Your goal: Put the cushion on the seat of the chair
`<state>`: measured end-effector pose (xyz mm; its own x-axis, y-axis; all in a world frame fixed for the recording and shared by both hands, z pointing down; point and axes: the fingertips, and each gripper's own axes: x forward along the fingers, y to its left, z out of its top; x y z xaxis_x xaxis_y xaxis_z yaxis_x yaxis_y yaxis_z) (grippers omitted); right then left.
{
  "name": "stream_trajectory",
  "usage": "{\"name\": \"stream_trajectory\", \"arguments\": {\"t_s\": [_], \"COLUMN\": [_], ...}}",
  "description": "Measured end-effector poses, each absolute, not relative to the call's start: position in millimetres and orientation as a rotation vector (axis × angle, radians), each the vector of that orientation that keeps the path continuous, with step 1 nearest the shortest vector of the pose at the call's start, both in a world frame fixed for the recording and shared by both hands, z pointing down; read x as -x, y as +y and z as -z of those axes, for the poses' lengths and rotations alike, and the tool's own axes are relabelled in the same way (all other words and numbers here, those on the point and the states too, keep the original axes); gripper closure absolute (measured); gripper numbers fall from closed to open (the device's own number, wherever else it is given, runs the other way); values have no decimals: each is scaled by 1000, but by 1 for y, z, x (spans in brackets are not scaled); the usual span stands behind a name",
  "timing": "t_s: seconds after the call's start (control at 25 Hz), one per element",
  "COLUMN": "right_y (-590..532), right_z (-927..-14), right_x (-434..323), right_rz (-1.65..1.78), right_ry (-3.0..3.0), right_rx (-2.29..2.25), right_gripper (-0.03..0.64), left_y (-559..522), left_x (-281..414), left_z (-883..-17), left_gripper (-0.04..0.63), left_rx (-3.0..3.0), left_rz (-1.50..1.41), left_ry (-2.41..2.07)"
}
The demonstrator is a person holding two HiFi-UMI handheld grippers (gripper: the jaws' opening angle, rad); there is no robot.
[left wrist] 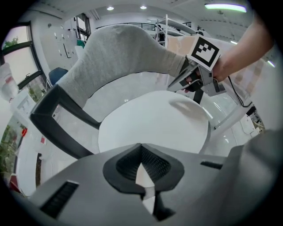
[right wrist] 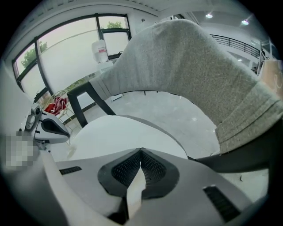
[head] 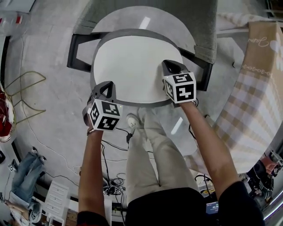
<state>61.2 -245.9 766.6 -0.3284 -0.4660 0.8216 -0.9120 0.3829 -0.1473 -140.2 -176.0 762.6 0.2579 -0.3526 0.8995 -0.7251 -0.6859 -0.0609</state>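
**Both tongs clamped on cushion edge**

I see the left gripper [head: 104, 86] pinched tight on the near rim of the cushion [head: 135, 66], and the right gripper [head: 171, 67] likewise. Cushion is over the chair [head: 204, 31] seat, between the armrests [head: 76, 53]. Open floor [head: 48, 110] left.

A glossy grey floor [head: 53, 48] is strewn with cables [head: 114, 182]; large windows [right wrist: 66, 53] are seen, and ceiling lights [left wrist: 225, 6] are lit.

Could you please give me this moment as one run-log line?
left gripper: shut on cushion | right gripper: shut on cushion | cushion: roughly level, between armrests of chair, not released
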Motion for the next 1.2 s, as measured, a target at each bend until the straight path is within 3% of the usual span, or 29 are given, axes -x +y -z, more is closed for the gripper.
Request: {"name": "stream_trajectory", "arguments": {"t_s": [1.2], "right_y": [-137], "right_z": [-498], "right_x": [14], "right_rz": [-695], "right_ry": [-2220], "right_rx": [-1030], "right_gripper": [598], "left_y": [-97], "left_x": [148], "left_z": [-516], "left_gripper": [591], "left_rx": [-2214], "left_rz": [-943], "left_ry": [-1190]}}
